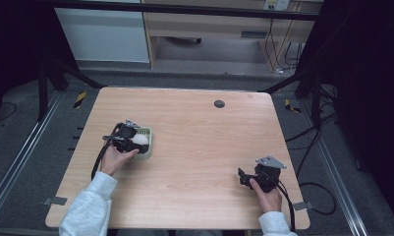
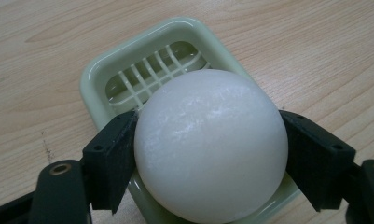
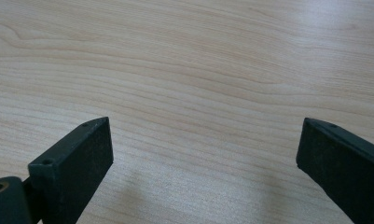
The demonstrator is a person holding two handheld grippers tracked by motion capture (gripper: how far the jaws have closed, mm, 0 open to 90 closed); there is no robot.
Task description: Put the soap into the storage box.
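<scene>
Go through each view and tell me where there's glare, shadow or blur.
High view: dim, dark surroundings, soft detail. Left gripper view: sharp white egg with faint sheen, glare on the green slicer tray rim. Right gripper view: soft glare on the table upper right, faint shadow between the jaws.

1. Slotted tray [image 1: 146, 143] sits on the surface [image 1: 199, 147], left of centre.
2. Ball [image 2: 210, 144] sits over the tray's near part, between the left tool [image 1: 130, 139] jaws, both touching it.
3. Right tool [image 1: 242, 177] is at the surface's near right corner, well apart from the tray.
4. Round insert [image 1: 219, 103] lies at the far edge, right of centre.
</scene>
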